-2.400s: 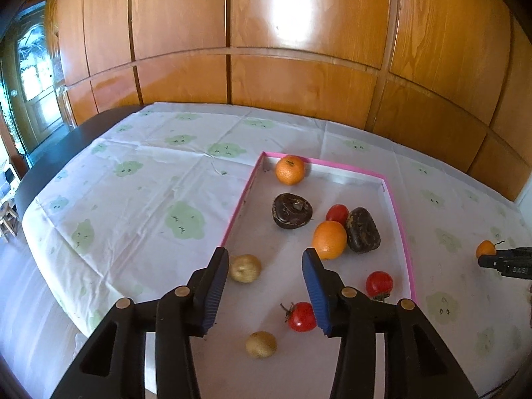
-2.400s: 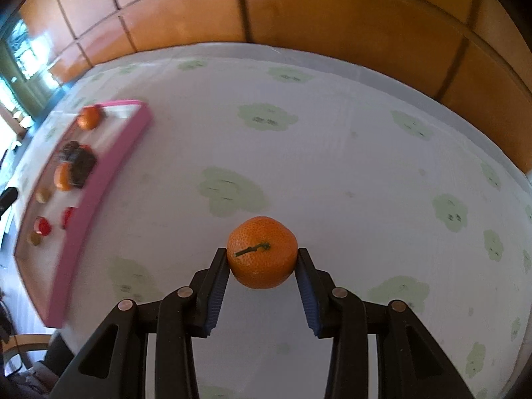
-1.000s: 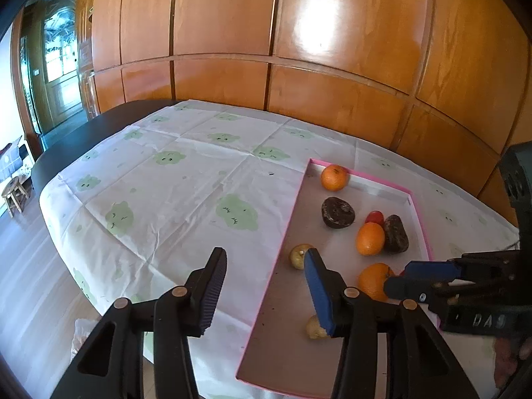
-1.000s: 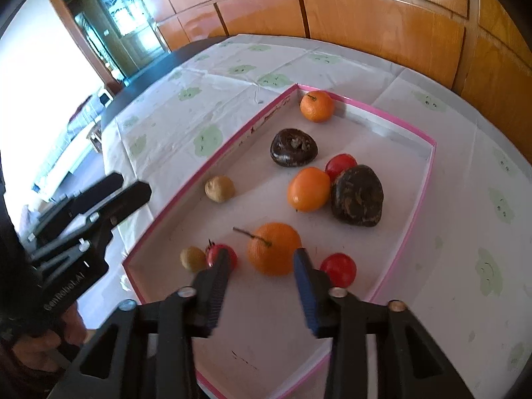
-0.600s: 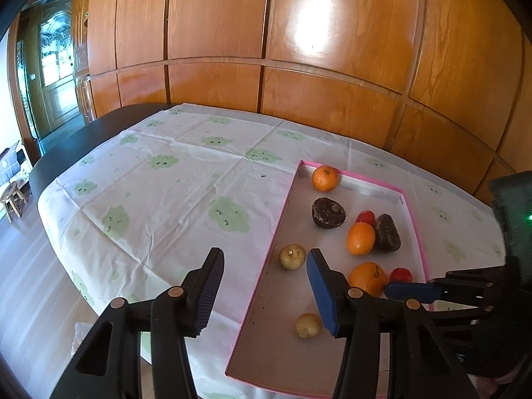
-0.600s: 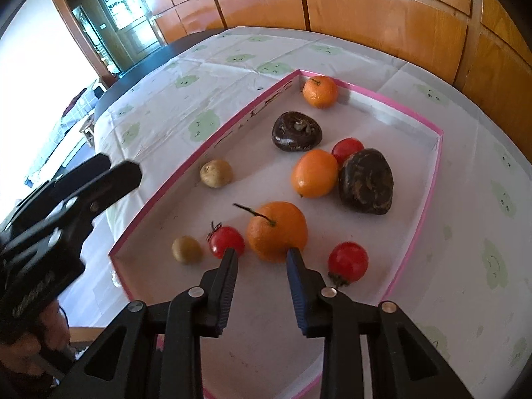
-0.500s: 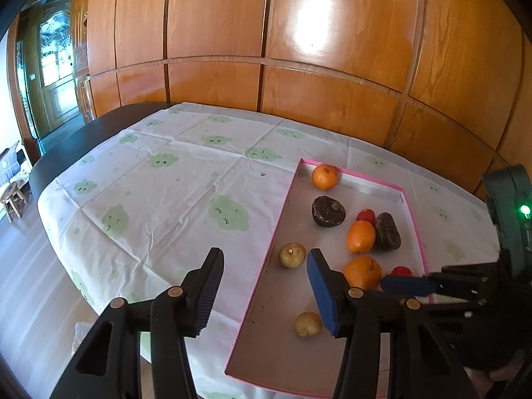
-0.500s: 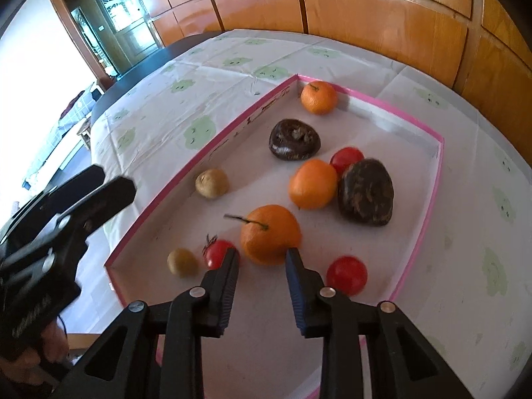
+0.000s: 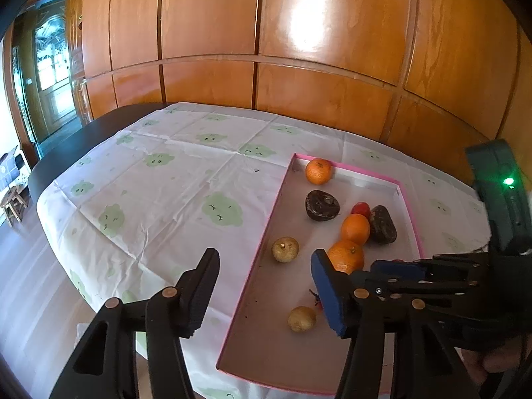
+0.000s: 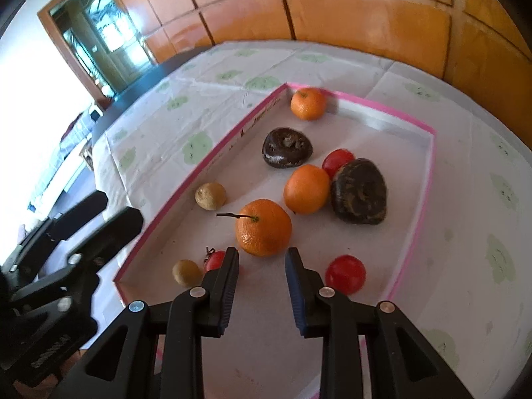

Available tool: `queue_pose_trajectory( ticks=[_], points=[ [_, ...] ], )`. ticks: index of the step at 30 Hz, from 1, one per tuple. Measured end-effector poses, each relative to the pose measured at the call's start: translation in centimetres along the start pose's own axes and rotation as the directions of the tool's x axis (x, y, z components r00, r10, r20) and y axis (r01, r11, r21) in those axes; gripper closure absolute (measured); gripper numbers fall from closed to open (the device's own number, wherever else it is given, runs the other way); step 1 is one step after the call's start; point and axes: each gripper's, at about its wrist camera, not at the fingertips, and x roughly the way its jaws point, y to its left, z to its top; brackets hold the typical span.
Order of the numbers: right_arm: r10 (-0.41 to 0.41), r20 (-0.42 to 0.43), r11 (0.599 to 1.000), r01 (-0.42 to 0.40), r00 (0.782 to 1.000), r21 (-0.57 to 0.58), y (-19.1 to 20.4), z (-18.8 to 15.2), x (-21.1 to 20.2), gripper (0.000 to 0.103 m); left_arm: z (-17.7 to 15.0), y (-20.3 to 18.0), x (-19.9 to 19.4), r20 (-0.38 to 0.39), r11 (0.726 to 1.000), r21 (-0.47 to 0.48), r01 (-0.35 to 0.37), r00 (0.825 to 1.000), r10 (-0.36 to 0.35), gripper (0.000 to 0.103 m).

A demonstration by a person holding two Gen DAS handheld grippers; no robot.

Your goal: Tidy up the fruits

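The stemmed orange (image 10: 264, 227) has been set down in the tray (image 10: 429, 179), just ahead of the right claw (image 10: 262, 264) (jaws narrowly apart, empty), so a clean retreat is called for, tomatoes (image 10: 345, 274) flanking it; the left claw (image 9: 266, 286), lately widening, holds nothing.

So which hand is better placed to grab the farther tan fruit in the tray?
Left. The left gripper, whose jaws have just been opening with nothing between, points at the tan fruit; the right gripper faces the stemmed orange.
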Motion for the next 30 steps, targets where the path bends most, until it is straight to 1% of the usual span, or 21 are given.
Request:
queue_pose_trajectory(
  ticks=[2, 4, 6, 8, 10, 12, 15, 18, 23, 30],
  points=[
    [-0.016, 0.037, 1.0, 0.016, 0.999, 0.011, 0.1, -0.5, -1.3, 0.071, 0.0, -0.2, -0.3, 0.006, 1.0, 0.002, 0.003, 1.0, -0.003, 0.039],
    [-0.054, 0.079, 0.998, 0.051, 0.995, 0.031, 0.0, -1.1, -2.8, 0.068, -0.1, -0.5, -0.7, 0.016, 1.0, 0.005, 0.008, 1.0, -0.008, 0.035],
    [-0.127, 0.124, 0.991, 0.12, 0.984, 0.063, -0.1, -2.1, -4.3, 0.066, -0.3, -0.7, -1.2, 0.031, 1.0, 0.008, 0.01, 0.999, -0.01, 0.028],
    [-0.186, 0.15, 0.981, 0.174, 0.971, 0.087, -0.3, -3.0, -5.3, 0.066, -0.6, -1.2, -1.8, 0.048, 1.0, 0.017, 0.014, 0.999, -0.015, 0.024],
    [-0.242, 0.159, 0.966, 0.223, 0.957, 0.128, -0.5, -4.2, -6.0, 0.064, -0.9, -1.6, -2.3, 0.06, 0.999, 0.026, 0.028, 0.998, -0.029, 0.02],
    [-0.269, 0.159, 0.957, 0.245, 0.95, 0.155, -0.8, -5.0, -6.3, 0.063, -1.3, -2.1, -2.8, 0.068, 0.999, 0.04, 0.033, 0.997, -0.035, 0.012],
    [-0.294, 0.151, 0.947, 0.267, 0.944, 0.178, -1.5, -5.9, -6.5, 0.063, -2.0, -2.9, -3.5, 0.075, 0.997, 0.05, 0.053, 0.996, -0.057, 0.007],
    [-0.311, 0.16, 0.94, 0.279, 0.937, 0.194, -1.8, -6.6, -7.0, 0.063, -2.5, -3.7, -3.9, 0.082, 0.996, 0.071, 0.056, 0.995, -0.062, 0.001],
    [-0.325, 0.18, 0.937, 0.291, 0.928, 0.191, -1.5, -7.0, -7.7, 0.063, -2.9, -4.4, -4.4, 0.082, 0.994, 0.089, 0.061, 0.994, -0.069, 0.0],
    [-0.327, 0.184, 0.938, 0.294, 0.927, 0.184, -1.3, -7.2, -7.7, 0.063, -3.0, -4.5, -4.7, 0.095, 0.995, 0.097, 0.038, 0.994, -0.048, 0.0]
  ],
)
